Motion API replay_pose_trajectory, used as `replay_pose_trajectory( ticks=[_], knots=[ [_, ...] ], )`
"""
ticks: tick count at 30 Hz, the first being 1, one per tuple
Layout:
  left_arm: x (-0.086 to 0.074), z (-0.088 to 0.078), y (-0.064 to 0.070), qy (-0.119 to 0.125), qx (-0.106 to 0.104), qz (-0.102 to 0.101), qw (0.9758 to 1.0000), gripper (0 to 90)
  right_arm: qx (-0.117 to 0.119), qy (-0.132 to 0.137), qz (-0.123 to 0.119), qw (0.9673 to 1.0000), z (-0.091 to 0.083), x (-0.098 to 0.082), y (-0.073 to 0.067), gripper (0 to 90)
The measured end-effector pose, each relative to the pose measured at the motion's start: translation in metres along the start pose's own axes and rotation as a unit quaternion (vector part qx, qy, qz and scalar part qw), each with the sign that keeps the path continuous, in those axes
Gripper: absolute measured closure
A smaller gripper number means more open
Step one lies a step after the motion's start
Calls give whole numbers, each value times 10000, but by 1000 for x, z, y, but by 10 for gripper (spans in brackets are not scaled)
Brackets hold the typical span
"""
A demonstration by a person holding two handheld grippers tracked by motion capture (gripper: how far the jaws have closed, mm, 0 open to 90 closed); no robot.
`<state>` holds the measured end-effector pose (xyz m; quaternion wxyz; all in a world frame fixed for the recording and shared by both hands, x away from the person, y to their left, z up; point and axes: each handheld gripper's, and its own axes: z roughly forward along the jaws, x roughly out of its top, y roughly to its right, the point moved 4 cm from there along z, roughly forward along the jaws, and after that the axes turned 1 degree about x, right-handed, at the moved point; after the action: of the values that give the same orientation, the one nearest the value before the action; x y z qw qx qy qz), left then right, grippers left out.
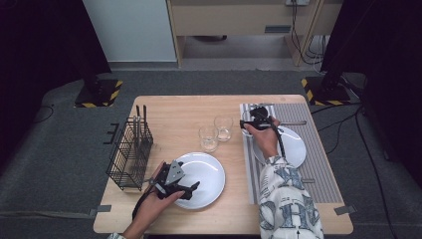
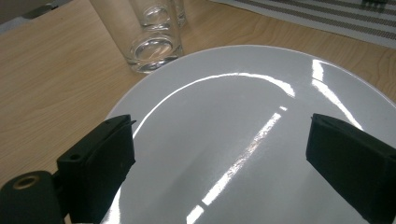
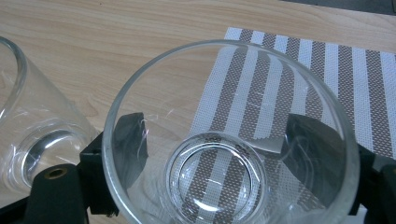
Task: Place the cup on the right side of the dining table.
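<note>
Jaws of the right gripper (image 3: 215,154) hug a glass (image 3: 229,135); left gripper (image 2: 224,154) hangs wide open over a white plate (image 2: 243,116).

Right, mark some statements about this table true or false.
1. The left gripper has its jaws open over a white plate. True.
2. A glass sits between the jaws of the right gripper. True.
3. The wire basket stands at the table's right edge. False: it stands at the left edge.
4. The striped placemat lies under that white plate. False: that plate rests on bare wood.
</note>
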<state>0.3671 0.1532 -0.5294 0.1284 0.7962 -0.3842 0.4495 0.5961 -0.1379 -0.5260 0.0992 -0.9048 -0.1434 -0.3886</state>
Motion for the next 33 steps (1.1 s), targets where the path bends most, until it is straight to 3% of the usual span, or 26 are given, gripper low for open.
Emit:
replay_pose_trajectory(
  ticks=[13, 18, 21, 33],
  knots=[
    [0, 1, 0, -11, -9, 4, 10000, 72, 5, -4, -143, 9999, -1, -2, -2, 188],
    [0, 1, 0, 11, 12, -28, 10000, 72, 108, 40, -96, 9999, -3, -1, -3, 86],
    [0, 0, 0, -5, 16, -4, 10000, 72, 38, 74, -150, 9999, -4, 0, -4, 75],
    [0, 1, -1, 14, 37, -30, 10000, 70, 175, -8, 61, 9998, -7, -1, -3, 71]
  ],
)
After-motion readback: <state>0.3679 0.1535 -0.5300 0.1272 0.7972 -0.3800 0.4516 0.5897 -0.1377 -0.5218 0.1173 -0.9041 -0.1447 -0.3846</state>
